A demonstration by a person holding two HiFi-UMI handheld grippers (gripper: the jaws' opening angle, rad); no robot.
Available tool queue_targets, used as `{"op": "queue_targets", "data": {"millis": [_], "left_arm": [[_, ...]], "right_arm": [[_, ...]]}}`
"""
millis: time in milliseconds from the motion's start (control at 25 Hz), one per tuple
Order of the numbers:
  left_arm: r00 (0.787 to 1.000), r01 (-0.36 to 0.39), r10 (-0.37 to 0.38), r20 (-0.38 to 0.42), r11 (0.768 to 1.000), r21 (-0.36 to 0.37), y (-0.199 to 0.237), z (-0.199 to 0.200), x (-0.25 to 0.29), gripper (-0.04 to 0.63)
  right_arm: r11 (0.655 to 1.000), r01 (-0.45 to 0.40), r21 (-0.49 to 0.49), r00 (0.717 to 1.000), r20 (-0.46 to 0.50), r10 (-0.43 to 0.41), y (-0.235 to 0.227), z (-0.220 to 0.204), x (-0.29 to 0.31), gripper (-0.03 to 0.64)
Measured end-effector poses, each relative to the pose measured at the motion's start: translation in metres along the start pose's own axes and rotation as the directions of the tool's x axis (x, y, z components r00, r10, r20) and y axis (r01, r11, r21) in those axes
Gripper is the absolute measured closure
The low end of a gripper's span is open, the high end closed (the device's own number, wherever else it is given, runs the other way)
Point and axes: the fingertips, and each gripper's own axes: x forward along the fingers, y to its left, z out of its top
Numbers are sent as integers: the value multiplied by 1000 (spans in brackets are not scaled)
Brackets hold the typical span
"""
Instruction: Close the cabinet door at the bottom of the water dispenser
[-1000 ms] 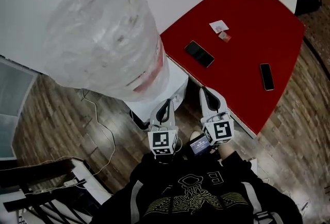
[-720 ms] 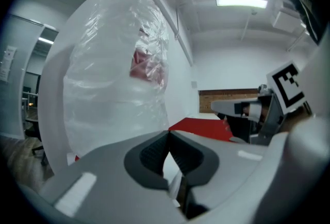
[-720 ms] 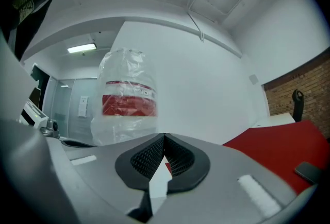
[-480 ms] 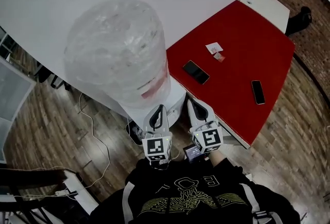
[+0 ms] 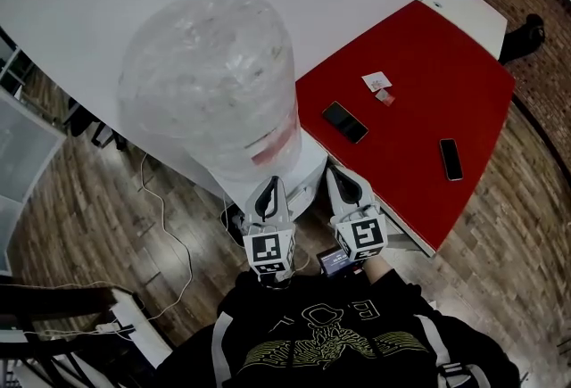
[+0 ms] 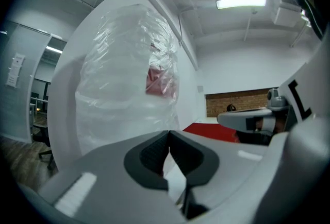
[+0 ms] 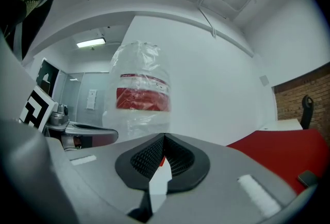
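Against the white wall, the water dispenser [image 5: 302,165] shows a smooth white body under a bulging bottle [image 5: 210,78] wrapped in crinkled clear plastic, with a red label band visible through it. The cabinet door is low down, hidden beneath bottle and body in every view. Just right of the dispenser, a glossy red surface [image 5: 419,56] carries a flat black phone [image 5: 344,122], a second phone [image 5: 451,159] and small cards [image 5: 379,85]. A thin white cable [image 5: 169,230] trails over the dark wood-plank floor [image 5: 80,199]. Your left gripper [image 5: 271,185] and right gripper [image 5: 339,174] hover side by side near the dispenser front, jaws pressed together on nothing.
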Motion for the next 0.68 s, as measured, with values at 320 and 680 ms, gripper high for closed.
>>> {"op": "queue_targets", "data": {"millis": [320, 680], "left_arm": [[1000, 28, -29, -10, 999, -41, 1, -2, -3, 589], [1000, -1, 1, 3, 1000, -3, 6, -1, -8, 589]], "right_arm": [[1000, -7, 4, 1000, 1, 7, 3, -2, 0, 618], [1000, -8, 0, 1000, 8, 8, 5, 1, 0, 618]]}}
